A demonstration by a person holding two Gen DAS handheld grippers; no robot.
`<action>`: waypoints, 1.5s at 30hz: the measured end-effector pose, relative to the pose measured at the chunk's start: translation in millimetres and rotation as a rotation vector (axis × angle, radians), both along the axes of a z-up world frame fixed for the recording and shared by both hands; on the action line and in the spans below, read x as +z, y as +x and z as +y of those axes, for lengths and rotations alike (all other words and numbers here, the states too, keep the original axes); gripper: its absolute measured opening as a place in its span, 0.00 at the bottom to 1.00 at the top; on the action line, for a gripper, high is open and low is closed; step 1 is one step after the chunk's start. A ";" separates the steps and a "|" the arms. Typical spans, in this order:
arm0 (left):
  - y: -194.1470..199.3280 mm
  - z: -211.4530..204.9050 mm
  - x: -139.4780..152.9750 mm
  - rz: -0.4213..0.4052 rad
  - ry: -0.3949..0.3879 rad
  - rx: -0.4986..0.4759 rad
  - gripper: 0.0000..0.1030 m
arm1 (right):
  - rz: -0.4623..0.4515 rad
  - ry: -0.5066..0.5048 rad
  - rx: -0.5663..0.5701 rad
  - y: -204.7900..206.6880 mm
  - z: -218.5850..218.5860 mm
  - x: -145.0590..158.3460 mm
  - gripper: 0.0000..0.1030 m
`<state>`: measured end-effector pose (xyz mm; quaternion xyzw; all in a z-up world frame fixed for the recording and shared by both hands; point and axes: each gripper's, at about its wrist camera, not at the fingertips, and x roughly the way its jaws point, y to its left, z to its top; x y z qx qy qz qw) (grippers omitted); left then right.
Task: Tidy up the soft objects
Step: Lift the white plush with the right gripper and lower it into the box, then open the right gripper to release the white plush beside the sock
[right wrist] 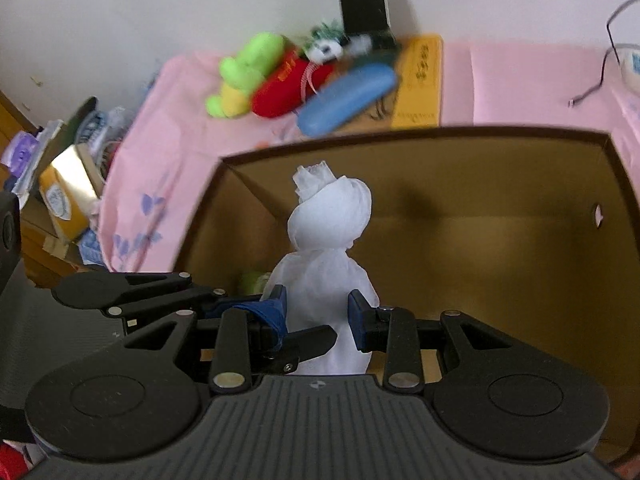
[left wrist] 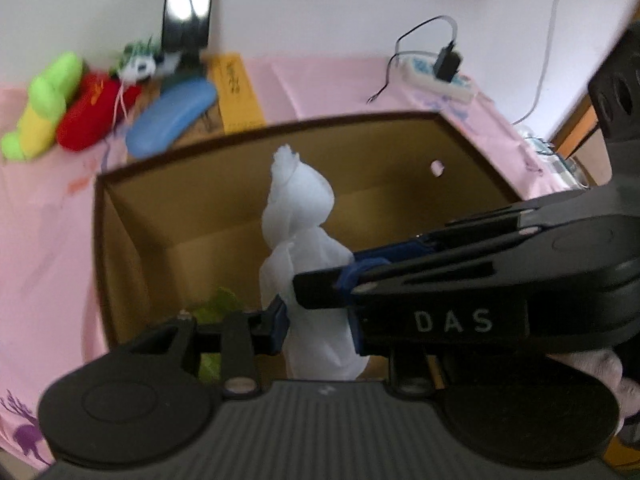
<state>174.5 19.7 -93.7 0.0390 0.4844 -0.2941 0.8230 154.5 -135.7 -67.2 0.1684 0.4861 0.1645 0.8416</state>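
Both tongs (left wrist: 320, 312) (right wrist: 318, 312) clamping white cloth bundle (right wrist: 328, 240), cardboard box (right wrist: 480, 232), pink tablecloth (left wrist: 328, 84), white wall (left wrist: 320, 0)

Plain white wall (left wrist: 320, 8) behind. Pink cloth (left wrist: 328, 80) with purple prints covers the surface. White power strip (left wrist: 436, 76) with black plug near the wall. Wooden furniture edge (left wrist: 576, 128) to one side; cluttered packets (right wrist: 60, 168) at the other

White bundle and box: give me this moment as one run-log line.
left gripper: shut on white bundle | right gripper: shut on white bundle | position: over open box | remaining: plush toys on pink cloth
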 end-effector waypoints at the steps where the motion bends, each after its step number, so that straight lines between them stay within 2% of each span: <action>1: 4.0 -1.7 -4.3 0.021 0.004 0.014 0.23 | 0.014 0.005 -0.003 2.7 -0.7 -3.9 0.15; 4: 17.9 -7.6 -18.1 0.080 0.033 0.060 0.24 | 0.056 0.025 -0.018 13.2 -3.3 -17.6 0.15; 7: 25.6 -11.1 -27.1 0.101 0.073 0.099 0.26 | 0.085 0.035 -0.025 22.2 -3.5 -28.6 0.15; 9: 29.2 -12.5 -29.5 0.096 0.108 0.124 0.37 | 0.091 0.037 -0.025 27.6 -2.2 -33.0 0.15; 11: 32.4 -10.9 -30.5 0.091 0.123 0.145 0.64 | 0.111 0.054 -0.021 32.4 -1.7 -37.2 0.15; 12: 34.3 -9.9 -30.7 0.096 0.118 0.149 0.65 | 0.117 0.067 -0.029 34.4 -2.0 -38.2 0.15; 16: 38.4 -4.7 -27.2 0.089 0.124 0.173 0.66 | 0.114 0.036 -0.048 37.1 -1.0 -39.1 0.17; 21: 34.9 1.3 -17.3 0.095 0.093 0.191 0.66 | 0.061 0.013 -0.084 26.8 -5.1 -29.2 0.17; 34: 0.2 -1.8 28.5 -0.084 0.165 0.206 0.67 | -0.057 -0.035 -0.191 -15.9 -12.8 4.5 0.17; 45: -37.0 10.6 55.4 -0.165 0.195 0.249 0.67 | -0.145 -0.105 -0.200 -48.7 -5.5 34.9 0.17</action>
